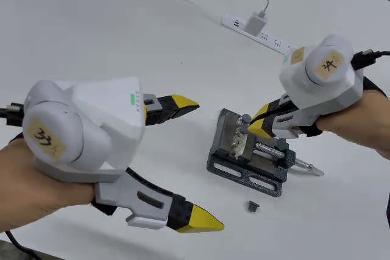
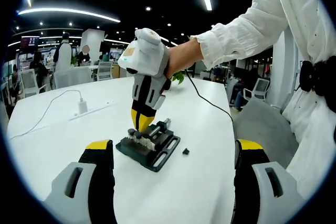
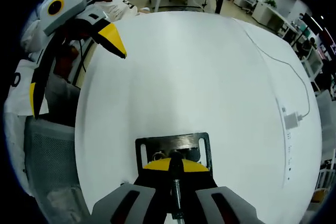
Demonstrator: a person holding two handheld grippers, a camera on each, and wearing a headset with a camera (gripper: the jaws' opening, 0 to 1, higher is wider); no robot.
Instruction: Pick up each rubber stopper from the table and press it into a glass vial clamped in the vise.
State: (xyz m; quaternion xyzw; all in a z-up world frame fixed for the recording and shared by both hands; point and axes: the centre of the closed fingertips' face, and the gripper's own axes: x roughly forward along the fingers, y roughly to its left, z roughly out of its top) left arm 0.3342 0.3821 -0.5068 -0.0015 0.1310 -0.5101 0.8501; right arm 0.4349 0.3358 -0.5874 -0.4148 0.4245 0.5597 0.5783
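Note:
A dark vise (image 1: pixel 247 165) stands on the white table and clamps small glass vials (image 1: pixel 236 141); a grey stopper (image 1: pixel 245 118) sits on top of one. My right gripper (image 1: pixel 261 125) comes down from the right with its yellow tips shut, right beside that stopper and over the vise jaws. The right gripper view has the shut tips (image 3: pixel 173 165) just above the vise (image 3: pixel 173 142). One dark rubber stopper (image 1: pixel 253 206) lies loose in front of the vise. My left gripper (image 1: pixel 195 162) hangs open to the left, nothing between its fingers, facing the vise (image 2: pixel 149 148) and the loose stopper (image 2: pixel 185 151).
A white power strip (image 1: pixel 259 33) with a plugged adapter and cable lies at the far side of the table. In the left gripper view a person's white sleeve (image 2: pixel 247 35) reaches over the table above the vise. Bare white tabletop (image 1: pixel 91 28) spreads to the left.

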